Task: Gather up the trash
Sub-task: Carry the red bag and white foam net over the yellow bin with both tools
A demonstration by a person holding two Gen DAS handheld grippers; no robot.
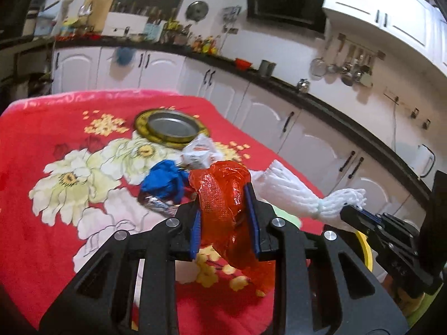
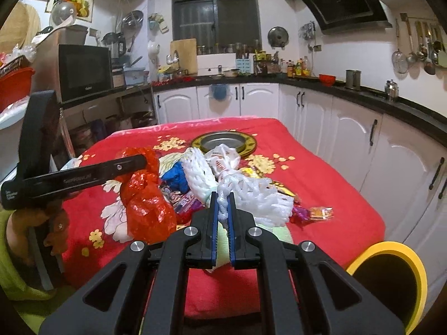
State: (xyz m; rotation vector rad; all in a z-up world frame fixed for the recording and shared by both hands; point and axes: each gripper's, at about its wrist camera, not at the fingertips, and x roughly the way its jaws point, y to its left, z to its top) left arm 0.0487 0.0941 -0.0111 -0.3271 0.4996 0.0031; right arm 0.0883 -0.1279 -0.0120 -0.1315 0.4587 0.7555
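Gripping one red wrapper [image 1: 223, 209], left tongs [image 1: 225, 217]; right tongs [image 2: 223, 212] pinch one white foam net [image 2: 251, 192].

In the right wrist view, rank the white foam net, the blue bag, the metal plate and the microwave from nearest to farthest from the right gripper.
1. White foam net: clamped in the right gripper.
2. Blue bag: just beyond, slightly left, in the trash pile.
3. Metal plate: far end of the red cloth.
4. Microwave: far left, off the table.

A red plastic bag [image 1: 223, 203] is clamped by the left tool [image 1: 225, 217], while white foam netting [image 1: 301, 192] is pinched by the right tool [image 1: 353, 212].
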